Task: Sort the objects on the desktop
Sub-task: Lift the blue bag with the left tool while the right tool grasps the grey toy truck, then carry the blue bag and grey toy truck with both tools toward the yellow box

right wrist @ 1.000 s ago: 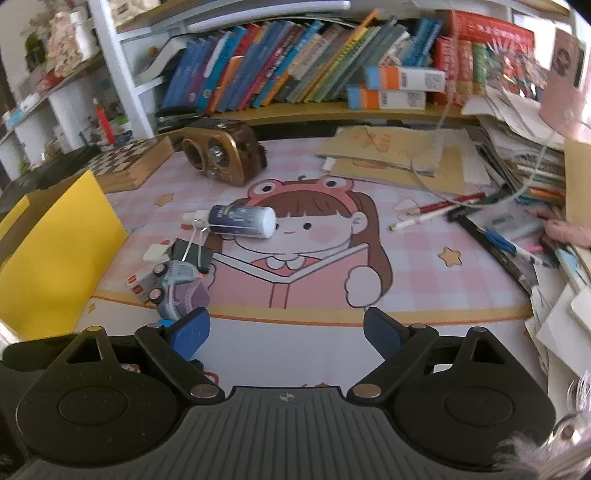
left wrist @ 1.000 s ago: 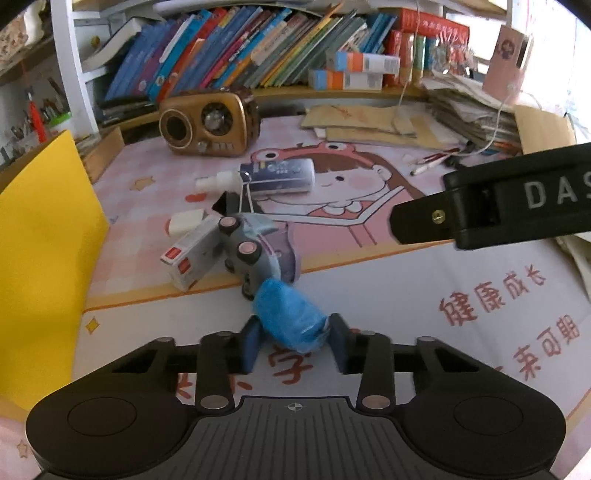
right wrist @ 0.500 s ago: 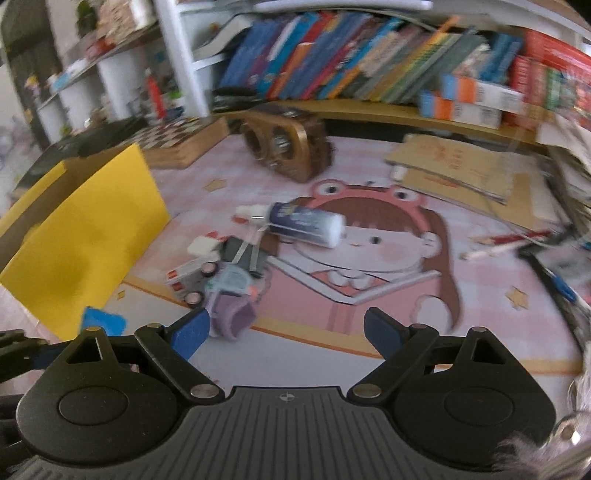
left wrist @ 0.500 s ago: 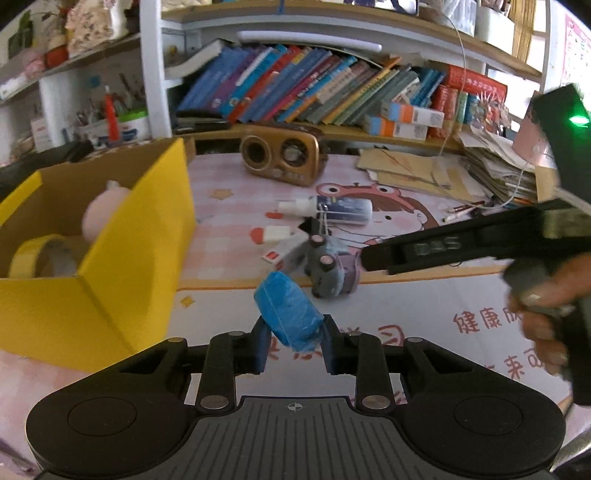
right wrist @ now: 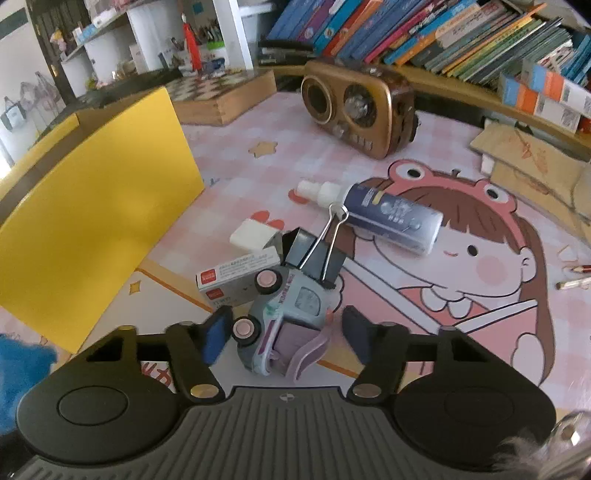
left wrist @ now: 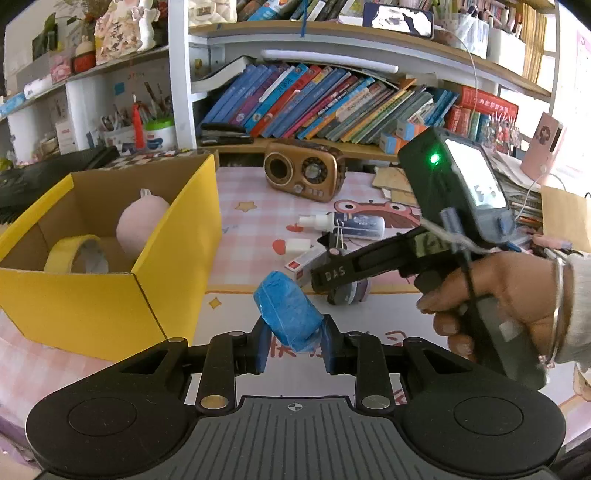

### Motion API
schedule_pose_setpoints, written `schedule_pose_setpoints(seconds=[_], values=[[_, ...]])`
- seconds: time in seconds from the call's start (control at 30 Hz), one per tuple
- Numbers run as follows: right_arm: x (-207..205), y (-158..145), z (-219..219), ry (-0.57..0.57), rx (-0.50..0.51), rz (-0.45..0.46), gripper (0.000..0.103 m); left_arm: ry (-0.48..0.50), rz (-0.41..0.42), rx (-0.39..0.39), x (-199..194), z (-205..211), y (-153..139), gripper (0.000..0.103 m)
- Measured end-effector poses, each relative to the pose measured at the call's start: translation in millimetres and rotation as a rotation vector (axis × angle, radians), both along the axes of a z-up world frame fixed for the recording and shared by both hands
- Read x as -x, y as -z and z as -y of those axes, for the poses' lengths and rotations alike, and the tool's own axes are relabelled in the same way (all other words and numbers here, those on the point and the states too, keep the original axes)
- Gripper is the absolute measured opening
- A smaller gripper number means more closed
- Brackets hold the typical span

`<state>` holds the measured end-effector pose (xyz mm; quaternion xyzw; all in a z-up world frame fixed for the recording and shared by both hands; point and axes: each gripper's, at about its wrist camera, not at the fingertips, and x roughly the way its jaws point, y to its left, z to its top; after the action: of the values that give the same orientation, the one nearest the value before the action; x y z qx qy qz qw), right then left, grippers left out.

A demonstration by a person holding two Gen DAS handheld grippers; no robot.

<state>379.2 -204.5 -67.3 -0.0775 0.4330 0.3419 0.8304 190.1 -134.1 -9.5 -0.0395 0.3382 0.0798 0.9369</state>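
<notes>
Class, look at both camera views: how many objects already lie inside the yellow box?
2 in the yellow box: a yellow tape roll at the front left and a pink plush toy behind it. The near wall may hide more.

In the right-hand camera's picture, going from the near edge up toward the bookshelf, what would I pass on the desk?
Toy car → black binder clip → spray bottle → brown radio → books.

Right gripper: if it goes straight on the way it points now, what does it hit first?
Most likely the toy car, lying tipped between the right gripper's closing fingers; no pad clearly presses it yet. Just beyond lie the binder clip and the small white box.
</notes>
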Motion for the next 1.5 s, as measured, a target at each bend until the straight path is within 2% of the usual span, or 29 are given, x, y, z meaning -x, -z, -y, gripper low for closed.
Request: schedule_pose_setpoints(seconds=[0.27,0.73,1.07,1.5], values=[[8,-8,4,-0.057,0.022,0.061,0.042,-0.009,0.053,0.004,3,0,-14,0.027],[55,-51,48,-0.001,-0.119,0.061,0.042,0.03,0.087,0.018,16,7,-25,0.027],[96,-73,65,0.048,-0.181,0.072,0.042,0.088,0.118,0.026,31,-4,-31,0.027],[160,-84,59,0.043,-0.16,0.095,0.042,0.098,0.14,0.053,70,-38,-33,0.027]])
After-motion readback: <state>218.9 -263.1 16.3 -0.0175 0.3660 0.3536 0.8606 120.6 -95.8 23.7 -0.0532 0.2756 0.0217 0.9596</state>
